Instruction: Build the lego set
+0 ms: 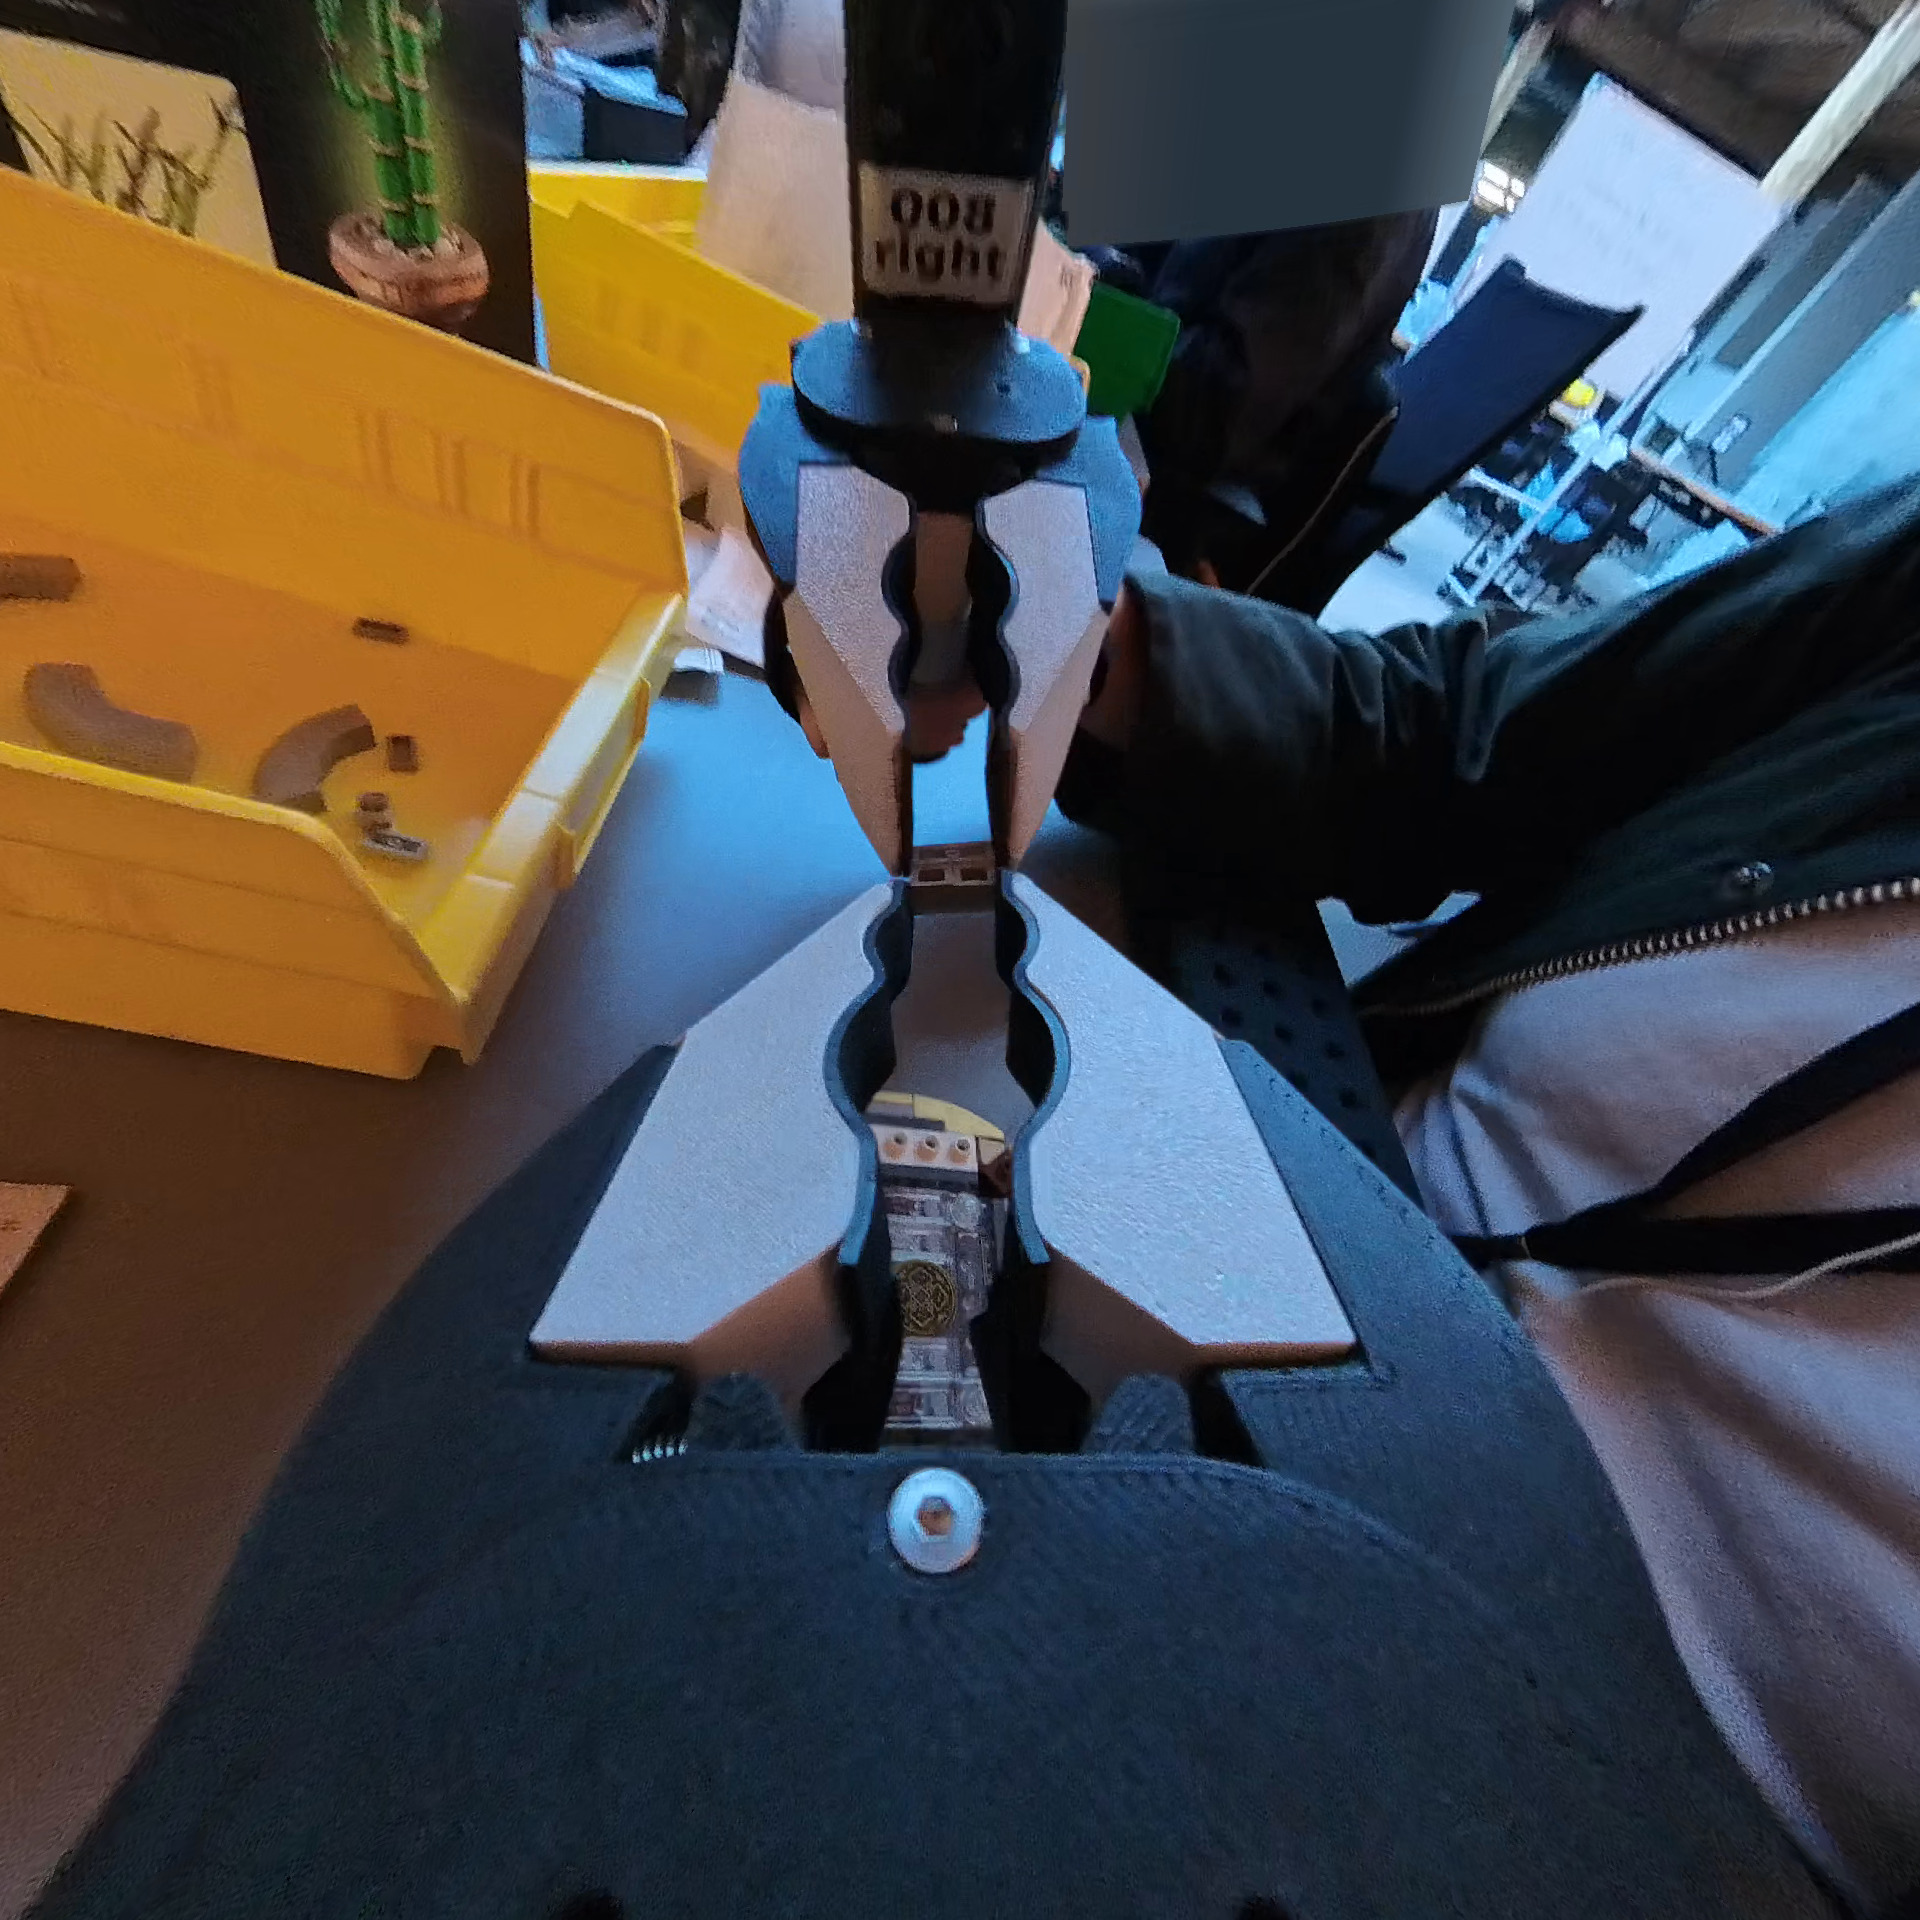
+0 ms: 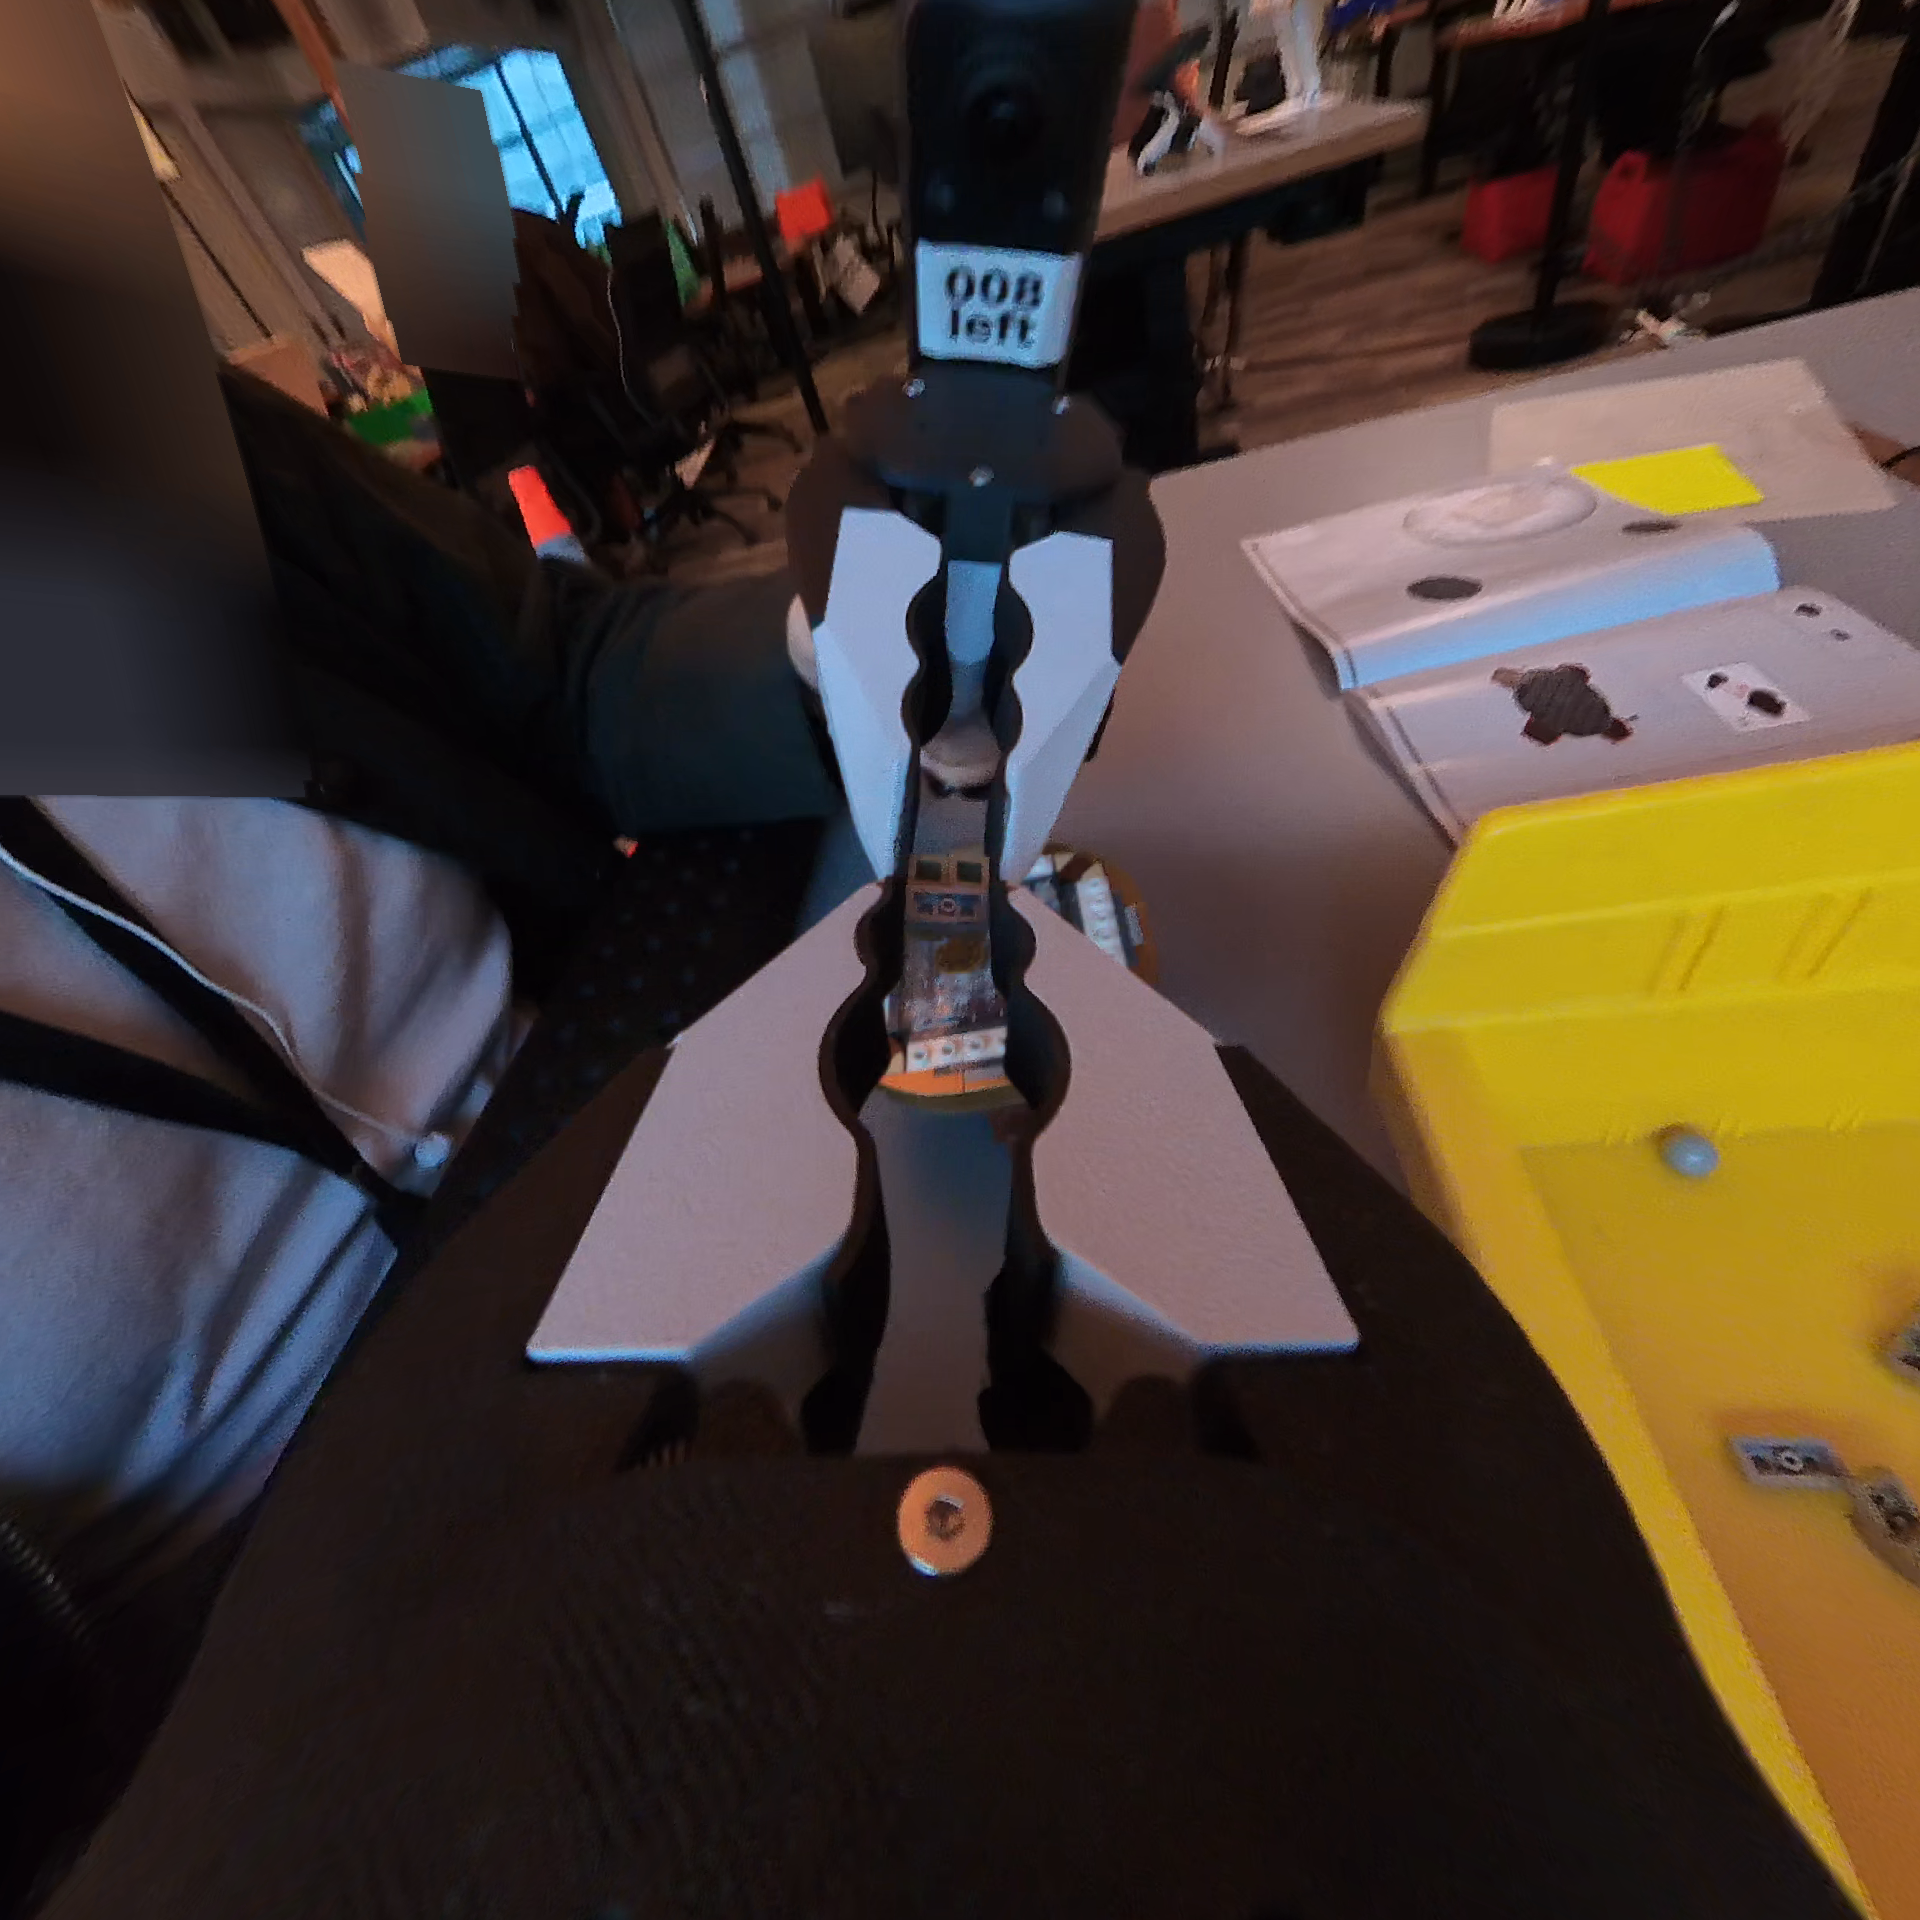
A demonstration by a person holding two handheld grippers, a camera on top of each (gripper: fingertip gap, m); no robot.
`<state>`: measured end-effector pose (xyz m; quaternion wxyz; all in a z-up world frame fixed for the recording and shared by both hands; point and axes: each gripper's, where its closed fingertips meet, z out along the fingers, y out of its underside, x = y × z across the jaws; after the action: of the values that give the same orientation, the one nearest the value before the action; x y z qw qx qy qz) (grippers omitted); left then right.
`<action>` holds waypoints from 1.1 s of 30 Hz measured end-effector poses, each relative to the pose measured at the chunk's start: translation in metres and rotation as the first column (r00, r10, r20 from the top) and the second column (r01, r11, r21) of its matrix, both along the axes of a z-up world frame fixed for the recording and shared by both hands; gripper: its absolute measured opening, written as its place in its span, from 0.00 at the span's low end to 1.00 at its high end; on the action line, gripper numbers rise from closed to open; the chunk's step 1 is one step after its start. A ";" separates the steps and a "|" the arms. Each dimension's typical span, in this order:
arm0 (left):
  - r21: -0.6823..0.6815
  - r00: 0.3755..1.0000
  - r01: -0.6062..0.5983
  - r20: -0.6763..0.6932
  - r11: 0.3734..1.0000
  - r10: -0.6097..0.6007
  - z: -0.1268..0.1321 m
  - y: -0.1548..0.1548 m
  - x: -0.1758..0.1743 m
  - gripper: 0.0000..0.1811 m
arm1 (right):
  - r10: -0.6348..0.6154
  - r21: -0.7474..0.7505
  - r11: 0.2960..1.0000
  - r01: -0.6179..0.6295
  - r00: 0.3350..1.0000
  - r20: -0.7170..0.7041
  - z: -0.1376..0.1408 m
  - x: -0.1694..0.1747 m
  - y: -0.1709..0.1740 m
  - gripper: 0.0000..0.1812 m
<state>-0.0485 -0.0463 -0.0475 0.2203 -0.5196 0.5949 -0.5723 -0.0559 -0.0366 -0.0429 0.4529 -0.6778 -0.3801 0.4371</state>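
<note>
Yellow bin [image 1: 312, 582] sits out at ten o'clock of the left wrist view, brown curved pieces [image 1: 109, 722] scattered inside. Centre frame, left gripper [image 1: 951, 883] and right gripper [image 1: 951, 857] meet tip to tip, both clamped on one small brown lego piece [image 1: 951, 868]. Below, the round lego build [image 1: 940, 1268] on the table.

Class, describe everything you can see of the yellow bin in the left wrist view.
The yellow bin looks like moulded plastic, open-topped with a low front lip and a taller ribbed back wall. It sits on the dark table, left of both grippers, touching neither. Inside lie loose brown pieces, two curved and several small blocks, plus one small grey part. Another yellow bin stands behind it.
</note>
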 end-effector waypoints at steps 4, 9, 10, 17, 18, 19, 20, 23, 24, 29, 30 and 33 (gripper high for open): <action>0.013 0.998 0.038 -0.044 0.999 -0.038 -0.009 -0.005 -0.001 0.08 | 0.034 -0.041 0.999 -0.031 0.997 0.070 -0.011 -0.002 -0.007 0.08; -0.113 0.991 -0.034 0.121 0.993 0.048 0.026 0.010 -0.002 0.09 | -0.041 -0.029 0.999 0.037 0.988 -0.150 0.021 0.001 0.006 0.07; -0.118 0.989 -0.057 0.128 0.991 0.072 0.028 0.015 -0.002 0.13 | -0.066 -0.070 0.996 0.051 0.971 -0.231 0.026 0.003 0.011 0.07; -0.257 0.970 -0.084 0.200 0.963 0.138 0.040 0.023 0.001 0.13 | -0.078 -0.193 0.981 -0.011 0.890 -0.449 0.033 -0.004 0.019 0.07; -0.266 0.965 -0.091 0.214 0.960 0.151 0.042 0.025 0.001 0.12 | -0.090 -0.175 0.984 0.010 0.886 -0.454 0.035 -0.003 0.020 0.07; -0.264 0.964 -0.098 0.216 0.960 0.158 0.042 0.026 0.001 0.11 | -0.096 -0.162 0.986 0.023 0.885 -0.456 0.036 -0.002 0.021 0.07; -0.258 0.965 -0.103 0.210 0.961 0.159 0.041 0.027 0.002 0.10 | -0.103 -0.158 0.987 0.035 0.889 -0.445 0.035 -0.002 0.022 0.07; -0.284 0.965 -0.111 0.200 0.952 0.172 0.040 0.030 0.002 0.10 | -0.123 -0.155 0.986 0.058 0.884 -0.450 0.034 -0.001 0.025 0.07; -0.302 0.965 -0.106 0.200 0.948 0.171 0.041 0.030 0.002 0.10 | -0.131 -0.147 0.987 0.071 0.882 -0.454 0.035 -0.001 0.026 0.07; -0.351 0.965 -0.069 0.213 0.934 0.152 0.043 0.030 0.001 0.11 | -0.149 -0.111 0.988 0.109 0.874 -0.463 0.039 -0.001 0.027 0.07; -0.345 0.963 -0.075 0.217 0.936 0.157 0.043 0.030 0.001 0.11 | -0.150 -0.114 0.988 0.109 0.871 -0.468 0.039 0.000 0.027 0.07; -0.319 0.959 -0.085 0.232 0.944 0.165 0.044 0.031 0.001 0.10 | -0.156 -0.111 0.987 0.116 0.863 -0.481 0.041 0.000 0.028 0.07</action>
<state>-0.0476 -0.0156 -0.0031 0.2483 -0.5063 0.4314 -0.7042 -0.0559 -0.0090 -0.0022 0.5369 -0.5878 -0.1874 0.5754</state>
